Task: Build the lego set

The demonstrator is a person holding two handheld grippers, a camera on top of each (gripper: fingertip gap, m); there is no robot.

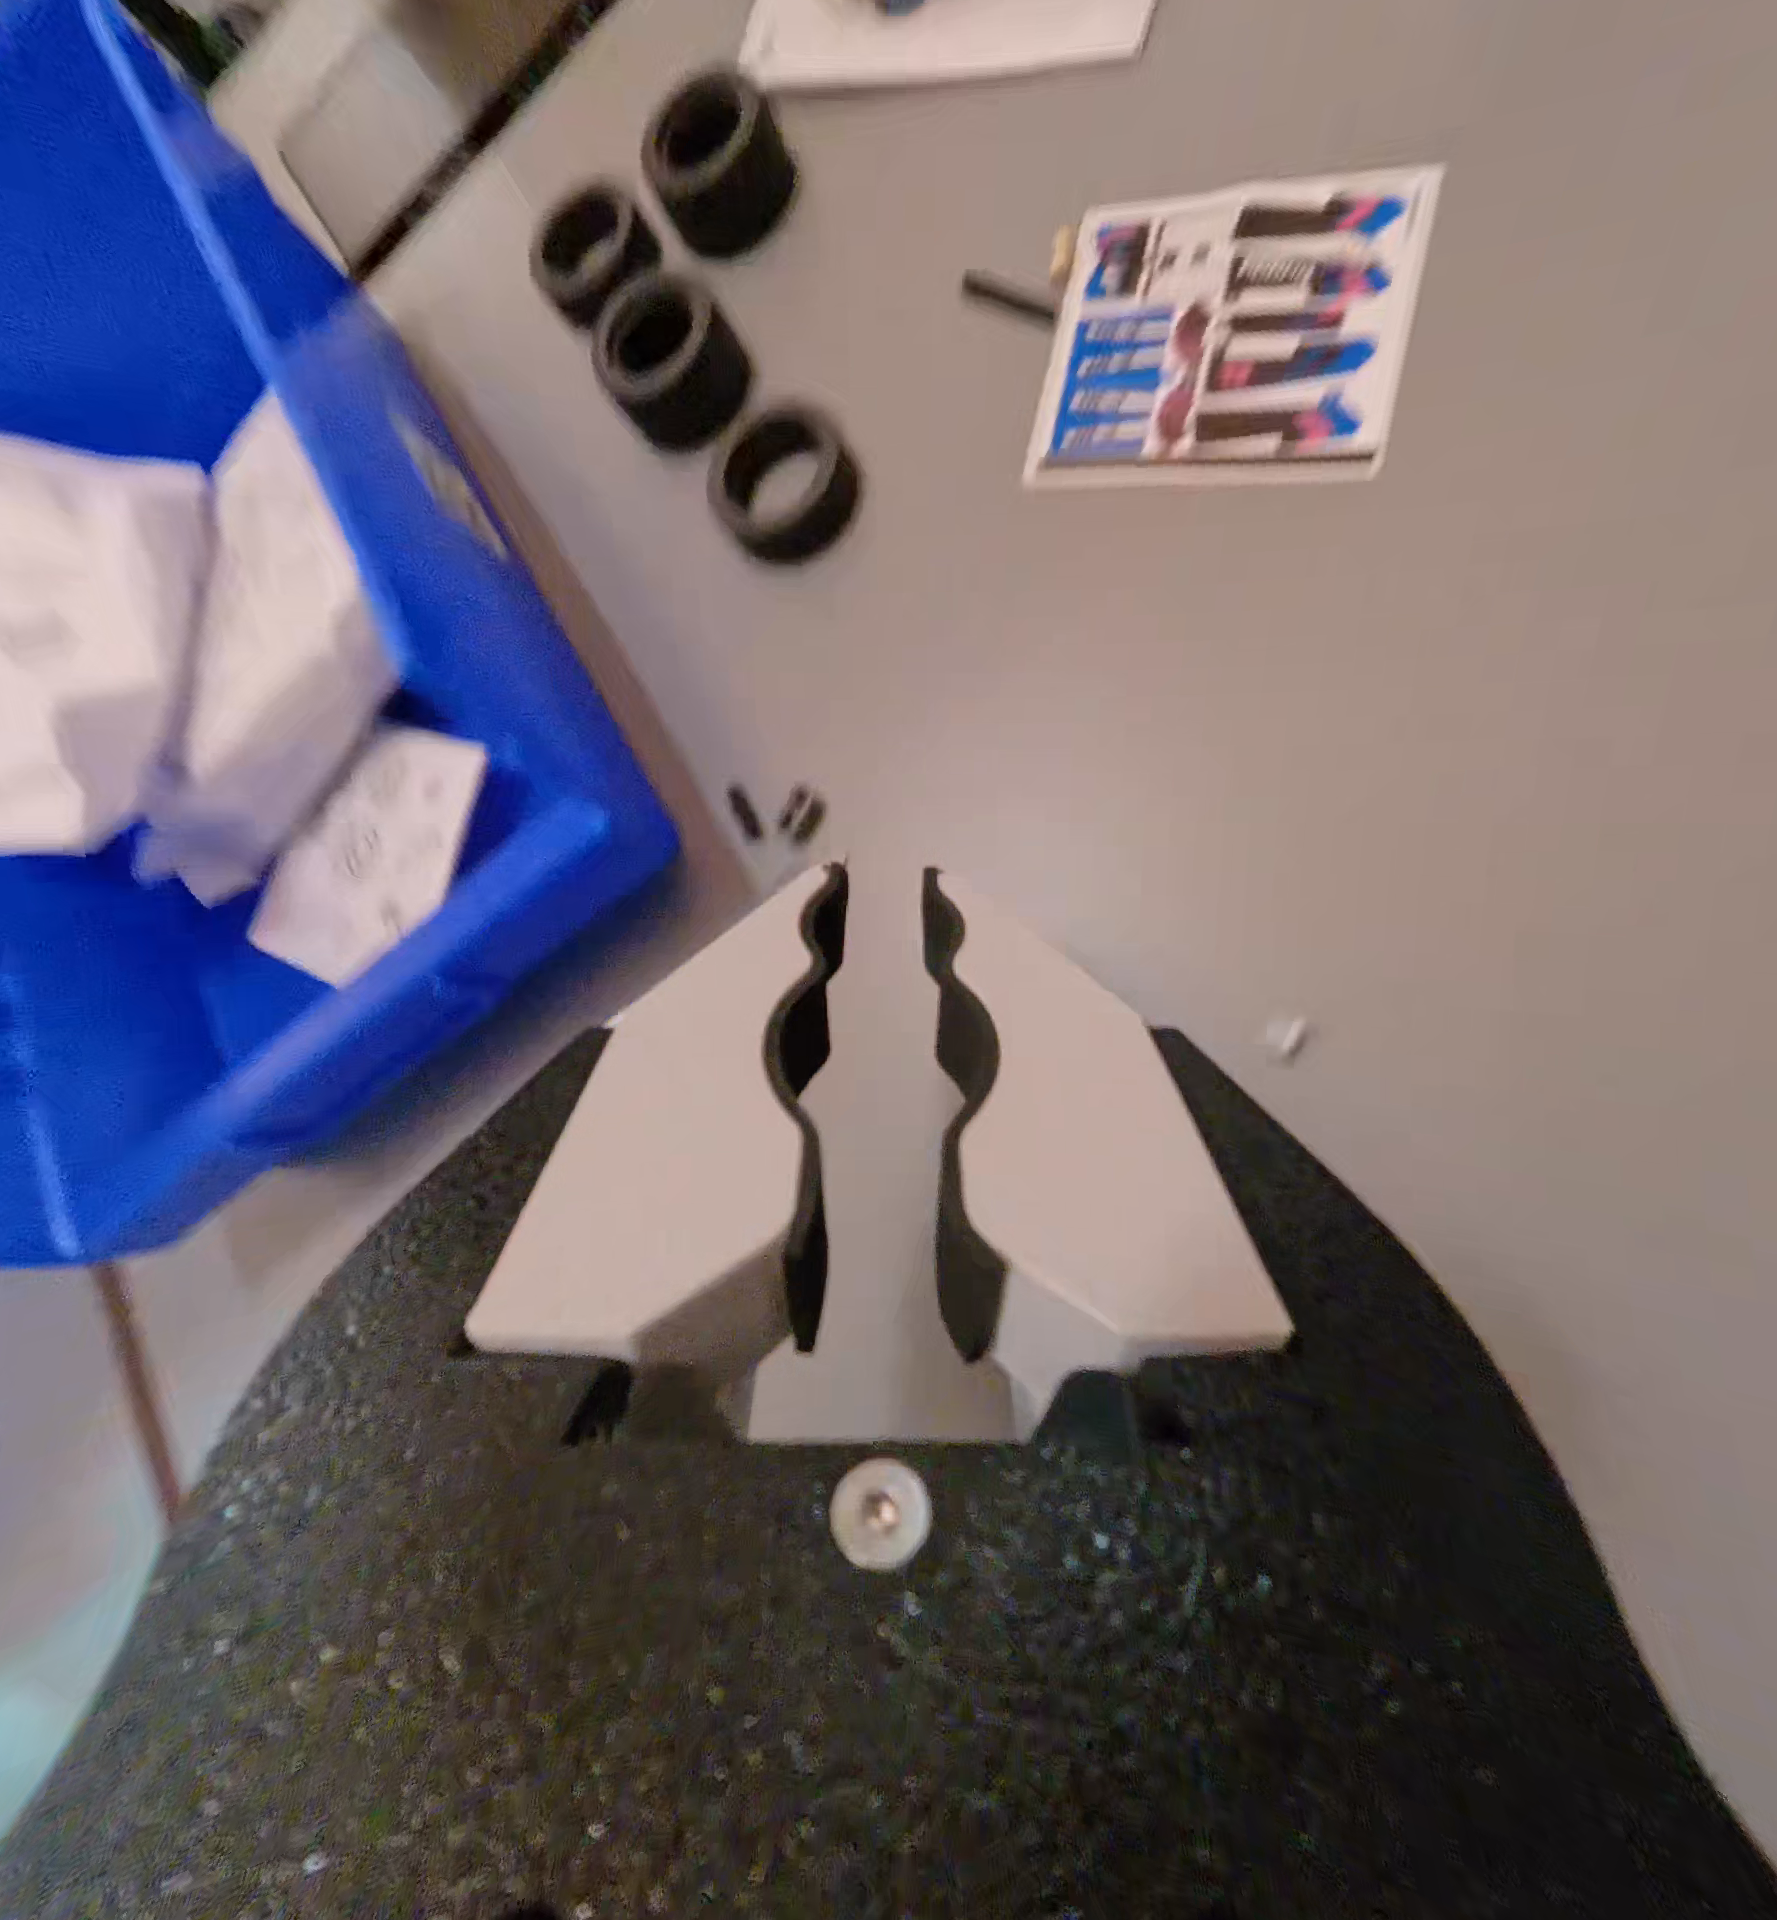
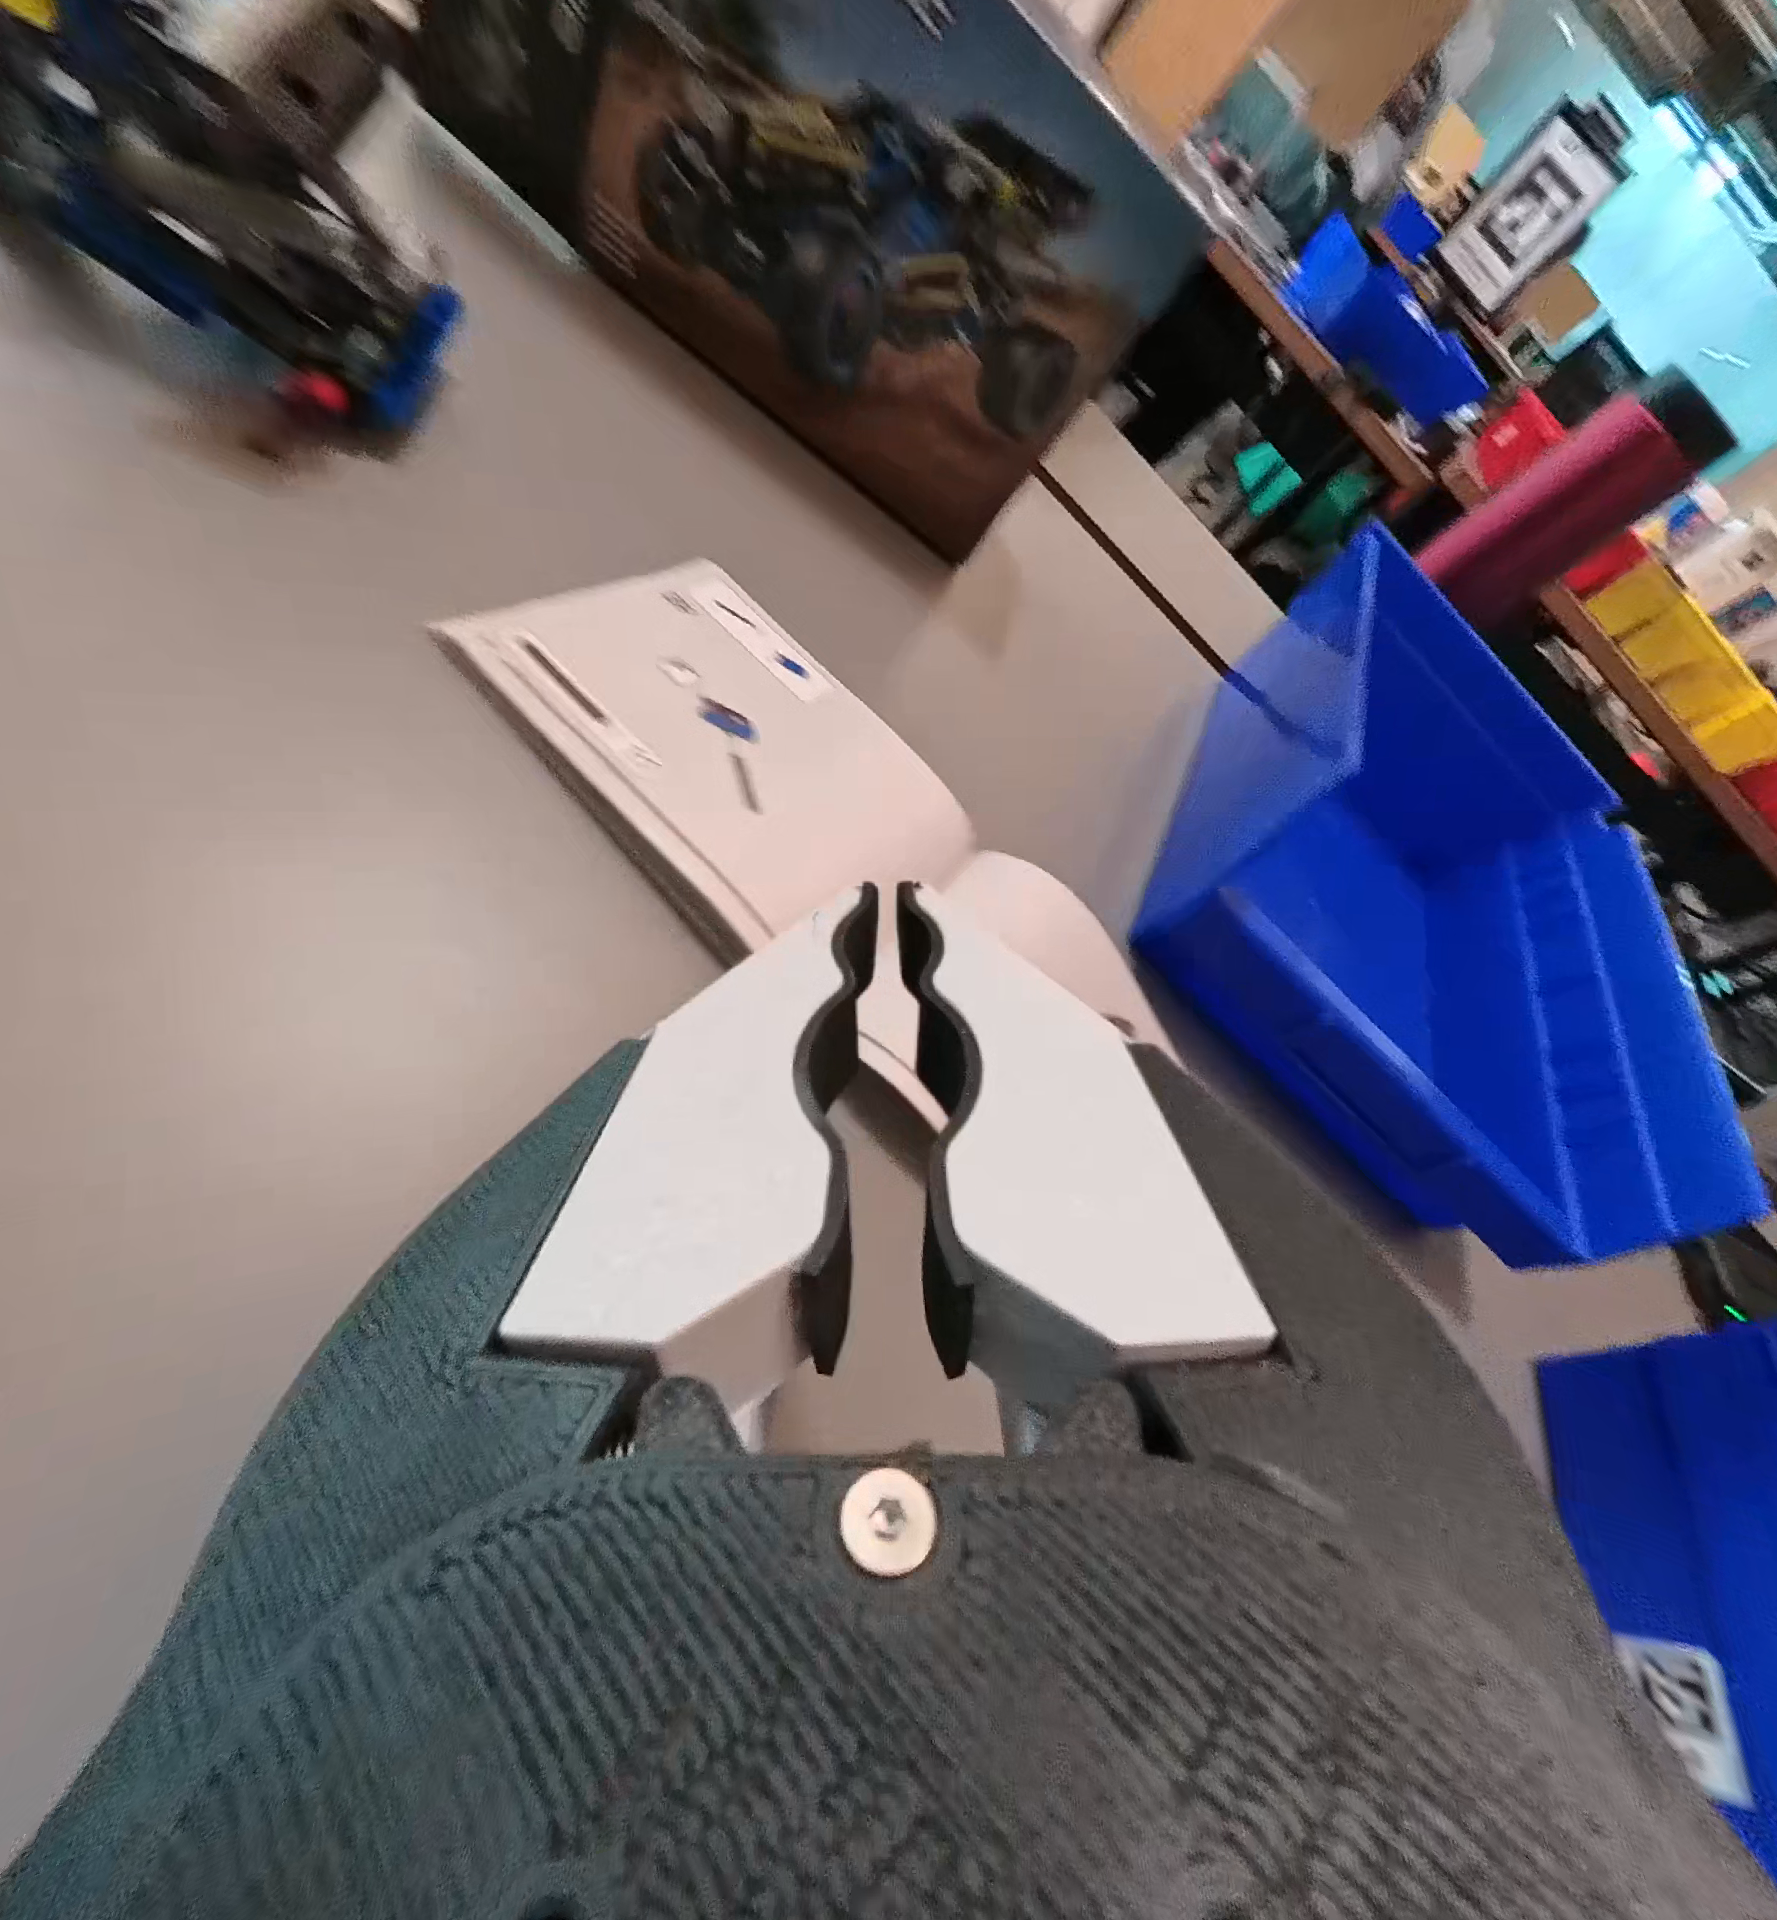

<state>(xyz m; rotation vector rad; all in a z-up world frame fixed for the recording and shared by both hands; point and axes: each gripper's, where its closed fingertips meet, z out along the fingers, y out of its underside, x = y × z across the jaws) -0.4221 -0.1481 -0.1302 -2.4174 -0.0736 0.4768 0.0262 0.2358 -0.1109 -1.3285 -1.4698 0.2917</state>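
My left gripper (image 1: pixel 885 873) hovers over a grey table (image 1: pixel 1383 831), its jaws a little apart with nothing between them. Two small black pins (image 1: pixel 775 810) lie just beyond its left fingertip. Several black rings (image 1: pixel 676 353) lie farther off. A blue bin (image 1: pixel 510 644) holding white bags (image 1: pixel 136 644) stands at its left. My right gripper (image 2: pixel 886 888) is shut with nothing seen between its pads. It points at an open white booklet (image 2: pixel 718 748) lying on the table, with a blue bin (image 2: pixel 1435 997) at its right.
A printed sticker sheet (image 1: pixel 1232 322) and a black axle (image 1: pixel 1009 291) lie at the far right of the rings. A small pale piece (image 1: pixel 1284 1036) lies near the left gripper. A partly built blue and black model vehicle (image 2: pixel 229 270) and a box picturing a vehicle (image 2: pixel 842 260) stand behind the booklet. Another blue bin (image 2: pixel 1715 1538) is at lower right. One gripper's finger ends stand about 60 centimeters off the other's.
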